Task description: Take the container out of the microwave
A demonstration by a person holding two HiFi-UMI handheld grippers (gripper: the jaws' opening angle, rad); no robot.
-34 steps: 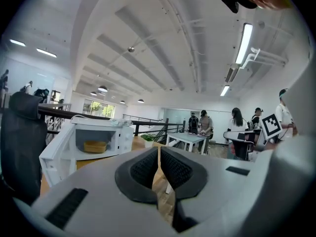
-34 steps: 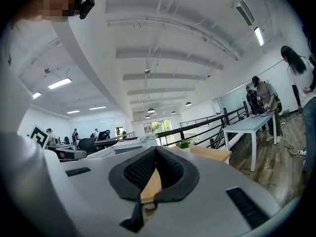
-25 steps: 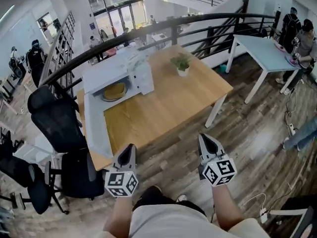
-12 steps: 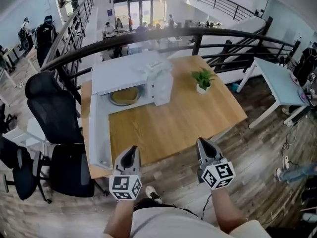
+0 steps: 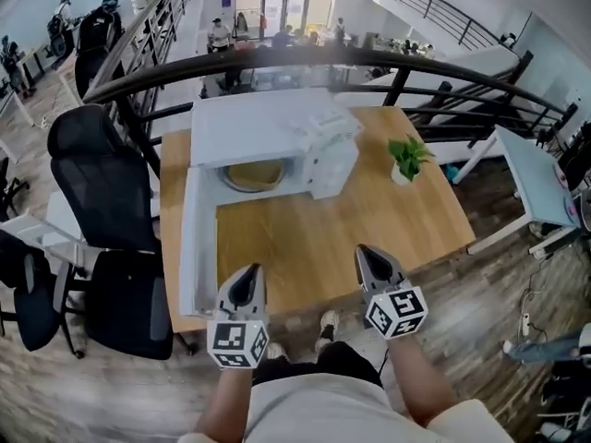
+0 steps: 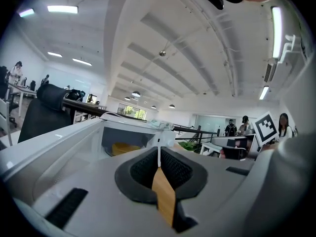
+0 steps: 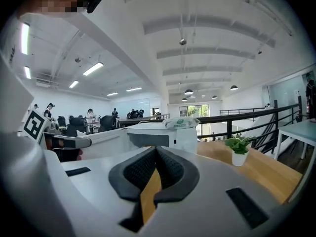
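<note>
A white microwave (image 5: 263, 127) stands at the back left of the wooden table (image 5: 369, 220), its door (image 5: 196, 238) swung open toward me on the left. Inside lies a yellowish container (image 5: 254, 175), also visible in the left gripper view as the container (image 6: 123, 148) in the open cavity. My left gripper (image 5: 247, 282) hovers at the table's front edge, shut and empty, well short of the microwave. My right gripper (image 5: 370, 260) is beside it over the front edge, shut with nothing between its jaws. The right gripper view shows the microwave (image 7: 163, 132) from its closed side.
A small potted plant (image 5: 406, 160) stands on the table right of the microwave. A white packet (image 5: 325, 121) lies on the microwave's top. Black office chairs (image 5: 102, 192) crowd the left side. A dark railing (image 5: 388, 63) runs behind the table; a white table (image 5: 545, 187) stands at right.
Both grippers have come closer to the table, from over the floor to its front edge. The microwave and table now sit more centred in the head view. Jaws stayed shut.
</note>
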